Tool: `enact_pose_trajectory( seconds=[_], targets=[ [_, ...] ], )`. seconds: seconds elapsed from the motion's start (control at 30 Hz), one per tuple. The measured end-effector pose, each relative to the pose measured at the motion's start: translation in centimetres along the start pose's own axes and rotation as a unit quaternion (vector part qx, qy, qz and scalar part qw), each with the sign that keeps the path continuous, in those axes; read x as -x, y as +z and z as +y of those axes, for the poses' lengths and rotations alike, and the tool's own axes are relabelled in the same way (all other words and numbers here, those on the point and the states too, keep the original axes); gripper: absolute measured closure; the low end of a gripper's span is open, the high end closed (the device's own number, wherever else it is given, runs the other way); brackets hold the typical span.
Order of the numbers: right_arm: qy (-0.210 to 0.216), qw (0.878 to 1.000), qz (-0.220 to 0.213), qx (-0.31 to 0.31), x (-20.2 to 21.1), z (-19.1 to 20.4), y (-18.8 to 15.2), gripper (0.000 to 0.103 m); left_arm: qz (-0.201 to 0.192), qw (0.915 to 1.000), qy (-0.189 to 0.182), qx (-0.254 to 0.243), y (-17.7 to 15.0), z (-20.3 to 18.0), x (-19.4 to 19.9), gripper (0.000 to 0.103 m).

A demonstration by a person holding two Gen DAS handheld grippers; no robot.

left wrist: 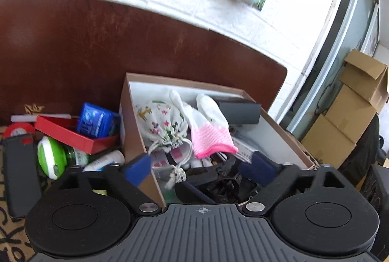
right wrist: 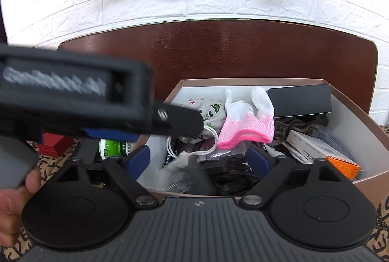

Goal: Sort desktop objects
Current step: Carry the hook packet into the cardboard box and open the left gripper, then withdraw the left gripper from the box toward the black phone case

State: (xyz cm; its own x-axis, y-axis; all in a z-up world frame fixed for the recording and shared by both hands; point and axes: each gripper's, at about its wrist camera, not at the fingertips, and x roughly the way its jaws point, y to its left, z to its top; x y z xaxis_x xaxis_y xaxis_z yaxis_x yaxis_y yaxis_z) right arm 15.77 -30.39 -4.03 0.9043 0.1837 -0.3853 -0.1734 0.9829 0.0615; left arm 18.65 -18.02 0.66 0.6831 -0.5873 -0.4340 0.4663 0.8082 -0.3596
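L gripper (left wrist: 201,168) open; only R view shows orange box (right wrist: 342,166).

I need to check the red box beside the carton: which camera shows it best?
Left wrist view: the red box lies open and unobstructed, a blue packet inside. Right wrist view shows only a red corner below the left gripper.
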Motion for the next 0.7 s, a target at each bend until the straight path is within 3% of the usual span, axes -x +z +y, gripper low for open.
enact_pose_trajectory(
  seconds=[0.17, 0.7],
  targets=[
    [0.003, 1.000, 0.005, -0.022, 0.4, -0.1, -0.1, 0.000, 0.003, 1.0000, -0.008, 0.005, -0.6, 0.0, 1.0, 0.000],
    [-0.019, 0.999, 0.008, -0.036, 1.6, 0.1, -0.1, 0.000, 0.011, 0.9999, 0.013, 0.004, -2.0, 0.0, 3.2, 0.000]
  ],
)
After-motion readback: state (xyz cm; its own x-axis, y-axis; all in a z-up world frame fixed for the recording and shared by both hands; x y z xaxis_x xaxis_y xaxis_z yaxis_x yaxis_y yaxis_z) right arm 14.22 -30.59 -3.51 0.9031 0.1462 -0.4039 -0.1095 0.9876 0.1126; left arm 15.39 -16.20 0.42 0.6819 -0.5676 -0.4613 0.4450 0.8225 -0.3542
